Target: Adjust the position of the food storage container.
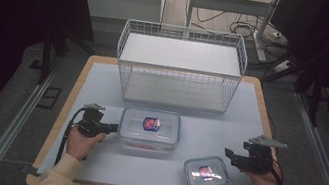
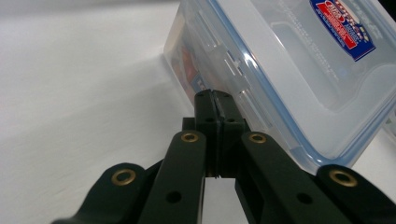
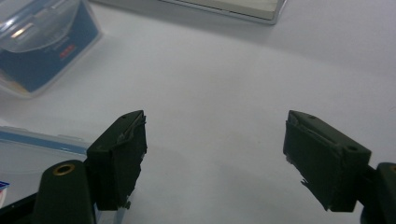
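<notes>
person's at a table (image 1: 104, 75) with a pale blue-grey top, holding a gripper in each hand, forearms coming in from the near edge.

starting on the left: the left hand (image 1: 81, 143) holds the left gripper (image 1: 113, 127) low, pointing right, with its tips right up against the left end of the big plastic container (image 1: 149, 129). in the left gripper view the gripper (image 2: 215, 100) has its jaws pressed fully together, nothing between them as far as i can see, and the tips sit at the container's (image 2: 299, 70) side latch flap. can't tell if they actually touch it or are just beside it. the container has a clear lid with a blue seal line and a red and blue sticker on top.

behind it, toward the far edge, a white wire basket (image 1: 180, 67) with a flat white bottom.

further right and nearer the person, a smaller lidded container (image 1: 206, 173) of the same kind, lying flat.

just right of that, the right hand (image 1: 265, 183) holds the right gripper (image 1: 228, 154), aimed left, tips just beside the small container. in the right gripper view the gripper (image 3: 215, 154) has its jaws spread wide apart over bare tabletop, nothing in them.
</notes>
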{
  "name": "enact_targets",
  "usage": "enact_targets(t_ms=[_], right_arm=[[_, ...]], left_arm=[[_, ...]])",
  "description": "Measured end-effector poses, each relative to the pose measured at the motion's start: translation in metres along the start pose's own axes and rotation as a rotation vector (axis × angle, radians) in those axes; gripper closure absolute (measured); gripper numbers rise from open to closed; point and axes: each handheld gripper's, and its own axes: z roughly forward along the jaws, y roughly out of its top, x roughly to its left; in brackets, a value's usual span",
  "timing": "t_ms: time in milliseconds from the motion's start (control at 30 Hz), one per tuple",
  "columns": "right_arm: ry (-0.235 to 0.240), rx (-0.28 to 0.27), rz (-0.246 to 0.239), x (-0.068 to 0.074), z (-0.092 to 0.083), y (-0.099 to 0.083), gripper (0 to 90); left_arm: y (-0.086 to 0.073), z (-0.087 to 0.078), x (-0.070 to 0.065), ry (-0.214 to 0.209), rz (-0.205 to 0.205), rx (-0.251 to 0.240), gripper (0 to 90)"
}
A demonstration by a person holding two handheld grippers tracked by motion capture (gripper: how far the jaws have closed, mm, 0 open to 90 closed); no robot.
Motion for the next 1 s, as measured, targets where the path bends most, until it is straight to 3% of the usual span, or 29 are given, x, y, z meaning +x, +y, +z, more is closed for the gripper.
enact_targets(t_ms=[300, 567, 700, 1000], right_arm=[[0.001, 0.001, -0.004, 0.001, 0.0, 0.0, 21.5], [0.003, -0.002, -0.002, 0.0, -0.001, 0.0, 21.5], [0.014, -0.005, 0.005, 0.0, -0.001, 0.0, 21.5], [0.034, -0.019, 0.022, -0.001, -0.004, 0.001, 21.5]], left_arm=[[0.013, 0.029, -0.026, -0.042, 0.017, 0.018, 89.9], [0.016, 0.042, -0.039, -0.057, 0.037, 0.034, 89.8], [0.017, 0.037, -0.036, -0.075, 0.028, 0.011, 89.9], [0.011, 0.01, -0.031, -0.074, 0.033, -0.036, 89.8]])
